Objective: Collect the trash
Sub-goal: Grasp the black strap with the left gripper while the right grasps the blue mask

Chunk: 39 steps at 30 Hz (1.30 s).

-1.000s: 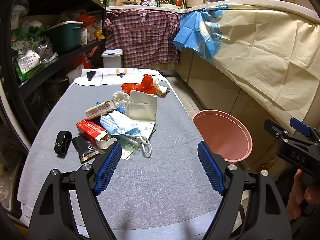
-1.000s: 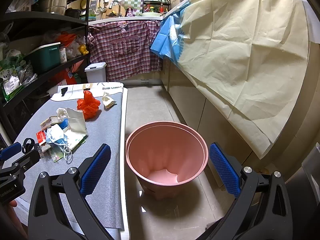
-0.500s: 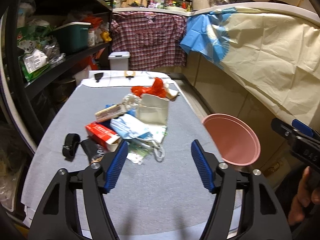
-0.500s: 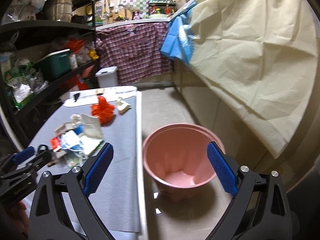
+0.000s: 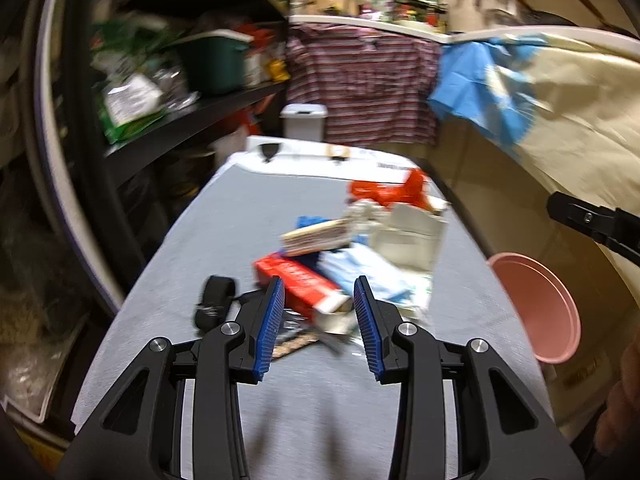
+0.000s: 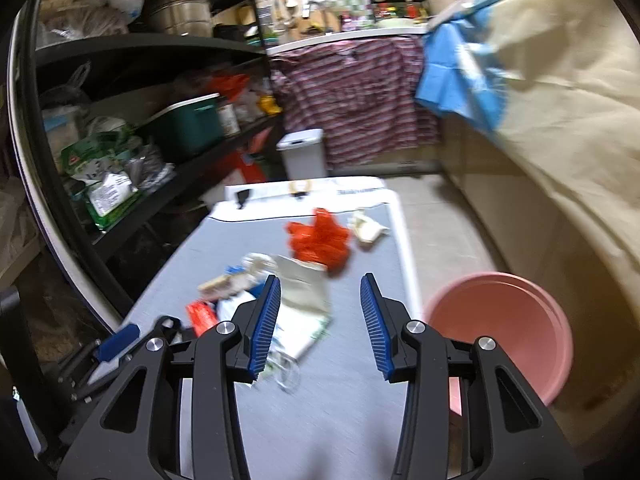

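Trash pile [image 5: 352,264]: mixed litter heaped near the middle of the grey-covered table [image 5: 240,216], both views blurred.

Receptacle: pink bin [image 6: 516,320], on the floor just beside the table's right edge, mouth up, unobstructed.

Items, largest first:
- White paper bag [image 5: 408,236], upright at the far right of the heap.
- Red plastic bag [image 6: 320,240], crumpled, behind the paper bag; a scrap of pale paper [image 6: 368,230] lies just beside it.
- Blue-and-white face mask [image 5: 360,270], draped over the heap's near side.
- Red carton [image 5: 296,280], open flap facing the camera, nearest the left gripper.
- Tan flat packet [image 5: 316,236], resting on top.
- Black ring-shaped object [image 5: 214,306], apart to the left; cannot tell if it is trash.

Tools:
- Left gripper [image 5: 320,320]: jaws parted, holding nothing, lined up on the red carton's near end.
- Right gripper [image 6: 320,320]: jaws parted, holding nothing, above the table's near part, between heap and bin.

Handling notes (judgement): step in hand appears to be the left gripper's approach to the carton. Best taken across the carton's narrow width, behind the loose flap, so the pads bite on stiff card. Lift straight up to avoid dragging mask loops. Soft items want a pinch at a bunched fold.
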{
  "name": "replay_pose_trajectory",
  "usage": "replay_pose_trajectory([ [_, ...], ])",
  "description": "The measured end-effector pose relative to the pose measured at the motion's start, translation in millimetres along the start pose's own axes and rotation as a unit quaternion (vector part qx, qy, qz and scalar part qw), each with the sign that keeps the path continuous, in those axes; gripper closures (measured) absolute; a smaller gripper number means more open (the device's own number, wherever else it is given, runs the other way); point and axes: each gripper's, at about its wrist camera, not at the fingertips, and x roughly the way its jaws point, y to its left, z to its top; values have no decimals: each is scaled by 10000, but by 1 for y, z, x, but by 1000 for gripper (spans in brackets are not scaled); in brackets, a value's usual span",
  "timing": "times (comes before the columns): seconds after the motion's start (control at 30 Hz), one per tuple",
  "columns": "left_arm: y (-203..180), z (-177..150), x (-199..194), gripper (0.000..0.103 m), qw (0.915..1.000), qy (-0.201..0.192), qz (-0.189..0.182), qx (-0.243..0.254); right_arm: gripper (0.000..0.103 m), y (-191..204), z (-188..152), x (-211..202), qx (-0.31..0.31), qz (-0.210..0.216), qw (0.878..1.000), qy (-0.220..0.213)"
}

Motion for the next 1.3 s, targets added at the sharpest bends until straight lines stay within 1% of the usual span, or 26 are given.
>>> replay_pose_trajectory([
  [0.1, 19, 2, 10, 67, 9995, 37, 211, -224, 61, 17, -2, 30, 46, 345, 9992, 173],
  [0.23, 43, 1, 24, 66, 9977, 100, 536, -408, 59, 32, -16, 70, 89, 604, 9966, 562],
  [0.27, 51, 0, 30, 65, 9967, 173, 632, -485, 58, 32, -20, 76, 97, 605, 9962, 620],
  [0.3, 57, -1, 36, 63, 9957, 252, 712, -545, 55, 34, -24, 85, 125, 617, 9955, 708],
  [0.33, 61, -3, 40, 57, 9946, 323, 772, -614, 52, 35, -27, 93, 147, 638, 9947, 793],
  [0.37, 67, -4, 45, 54, 9934, 381, 823, -700, 51, 37, -30, 102, 140, 674, 9936, 893],
  [0.43, 74, -6, 52, 54, 9921, 468, 869, -775, 49, 38, -35, 113, 59, 632, 9930, 996],
  [0.5, 78, -7, 60, 54, 9913, 549, 883, -806, 47, 36, -40, 126, 67, 691, 9906, 1175],
  [0.63, 78, -9, 72, 53, 9910, 667, 857, -783, 47, 34, -51, 143, 113, 770, 9859, 1484],
  [0.77, 76, -12, 81, 53, 9906, 800, 838, -731, 48, 38, -56, 147, -19, 791, 9846, 1559],
  [0.8, 76, -14, 82, 53, 9906, 825, 811, -735, 54, 39, -57, 146, -72, 808, 9844, 1561],
  [0.83, 76, -15, 84, 53, 9905, 851, 794, -727, 63, 40, -58, 145, -135, 827, 9842, 1561],
  [0.87, 75, -15, 86, 53, 9905, 878, 782, -714, 67, 41, -59, 144, -188, 825, 9841, 1565],
  [0.93, 74, -16, 87, 54, 9903, 916, 795, -680, 83, 43, -61, 142, -326, 824, 9837, 1568],
  [1.0, 74, -16, 87, 59, 9903, 919, 797, -677, 91, 46, -61, 138, -397, 863, 9834, 1546],
  [1.03, 74, -16, 86, 66, 9902, 929, 805, -669, 93, 47, -60, 137, -414, 878, 9835, 1527],
  [1.07, 73, -15, 87, 71, 9900, 941, 818, -659, 94, 47, -60, 136, -423, 902, 9835, 1511],
  [1.1, 73, -15, 86, 71, 9899, 953, 820, -657, 95, 49, -59, 133, -435, 945, 9833, 1496],
  [1.17, 73, -15, 83, 82, 9900, 964, 779, -673, 96, 51, -58, 128, -466, 986, 9833, 1458],
  [1.3, 72, -13, 75, 93, 9909, 902, 738, -675, 96, 55, -55, 115, -534, 1043, 9838, 1359],
])
